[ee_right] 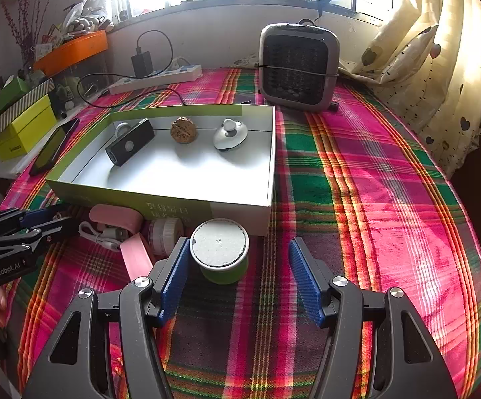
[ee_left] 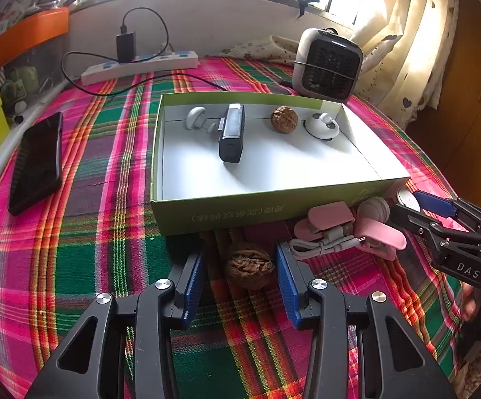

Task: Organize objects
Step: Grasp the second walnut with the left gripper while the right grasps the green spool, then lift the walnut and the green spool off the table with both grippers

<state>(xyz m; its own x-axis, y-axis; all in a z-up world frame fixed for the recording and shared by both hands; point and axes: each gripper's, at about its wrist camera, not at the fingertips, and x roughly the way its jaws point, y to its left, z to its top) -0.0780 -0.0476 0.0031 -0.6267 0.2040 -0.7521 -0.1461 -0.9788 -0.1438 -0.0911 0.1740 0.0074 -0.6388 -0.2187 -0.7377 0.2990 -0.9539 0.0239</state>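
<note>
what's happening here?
A person with a gripper in each hand is sorting small items into the open box. Already inside: a walnut, a black device and a white knob-topped piece. The left gripper straddles a second walnut, not clamped. The right gripper stands open around a green-sided round container.

— Inspector: State of the left gripper [ee_left: 240,279]?

— Operator: I held it tilted downward, jaws parted, blue pads [ee_left: 287,286] clear on both sides, gripping nothing.

— Inspector: And the right gripper [ee_right: 237,276]?

— Operator: Likewise angled down, jaws standing wider, nothing clamped. My fingers [ee_left: 473,302] showed beneath its black body in the left wrist view.
</note>
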